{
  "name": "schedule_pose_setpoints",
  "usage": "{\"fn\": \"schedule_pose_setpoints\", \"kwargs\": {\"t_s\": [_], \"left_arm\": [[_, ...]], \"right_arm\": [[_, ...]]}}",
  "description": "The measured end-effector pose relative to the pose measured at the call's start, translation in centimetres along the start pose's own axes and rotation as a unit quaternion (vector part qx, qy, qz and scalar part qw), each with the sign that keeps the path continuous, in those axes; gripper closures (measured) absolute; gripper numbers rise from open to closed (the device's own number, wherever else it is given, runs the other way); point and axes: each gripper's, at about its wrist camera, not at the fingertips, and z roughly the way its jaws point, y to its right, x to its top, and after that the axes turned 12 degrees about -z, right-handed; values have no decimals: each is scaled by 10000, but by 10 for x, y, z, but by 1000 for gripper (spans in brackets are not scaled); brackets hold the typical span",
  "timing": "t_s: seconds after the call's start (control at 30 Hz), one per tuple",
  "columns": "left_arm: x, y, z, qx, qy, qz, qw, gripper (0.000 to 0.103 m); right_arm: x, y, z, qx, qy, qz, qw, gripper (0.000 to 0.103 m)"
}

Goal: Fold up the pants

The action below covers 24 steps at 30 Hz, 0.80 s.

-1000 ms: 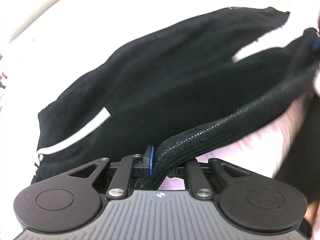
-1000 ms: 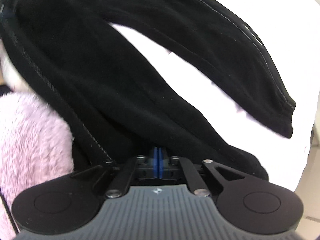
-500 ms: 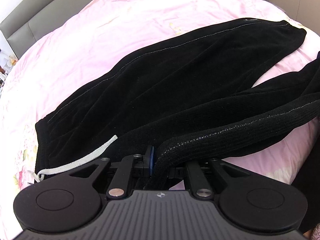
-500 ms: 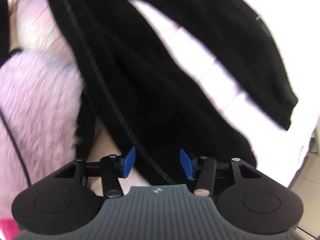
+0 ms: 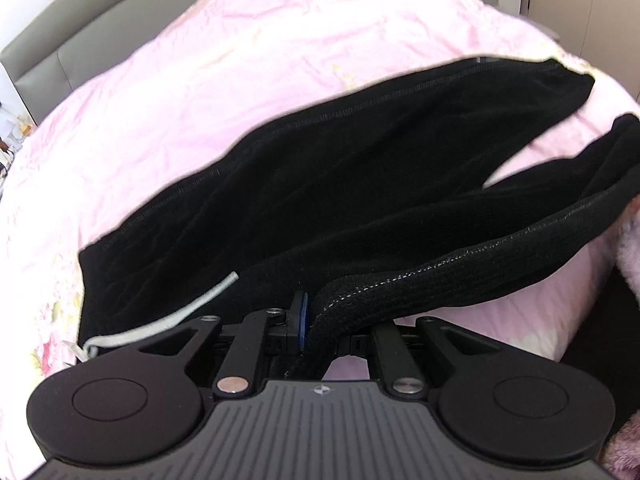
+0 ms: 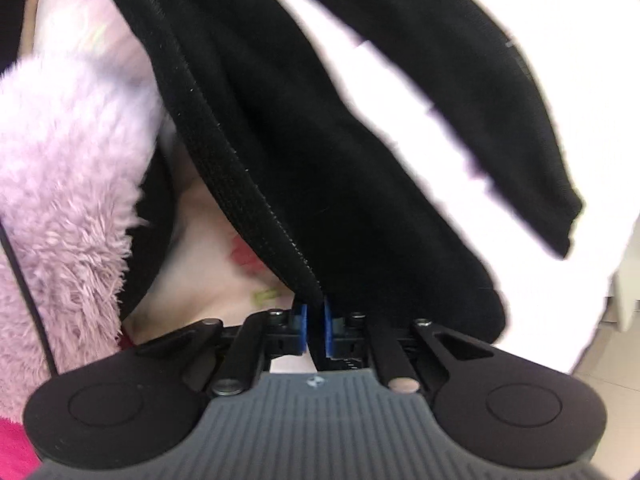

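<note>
Black grippers with ribbed grey bases, silver screws, blue-padded fingers [image 6: 329,330]; fluffy lilac sleeve [image 6: 60,184].

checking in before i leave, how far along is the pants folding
Early. Done: both grippers have a grip, the left gripper shut on the ribbed waistband and the right gripper shut on the same band's edge. In hand: the black pants are held over the pink bedspread. Left: the legs lie apart and unfolded; no fold shows yet.

Pink bedspread [image 5: 248,48], grey headboard [image 5: 52,48], perhaps a fluffy lilac sleeve [image 6: 60,168] at left.
</note>
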Motion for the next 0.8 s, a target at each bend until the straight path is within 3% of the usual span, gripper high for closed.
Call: {"fn": "schedule_pose_setpoints", "kwargs": {"t_s": [0.2,0.4,0.6,0.8], "left_arm": [[50,-7,-8,256,532,6,9983,93],[116,-11,42,720,539,20,9959,94],[146,-19,100,761,305,-81,9966,94],[157,-25,159,656,-65,-52,9978,94]], "right_arm": [[15,48,-54,-863,483,783,9920,101],[69,110,-40,-1724,543,1166,9766,101],[105,155,-3,-1843,271,1401,9724,101],[120,208,103,-1396,-91,1505,9787,101]]}}
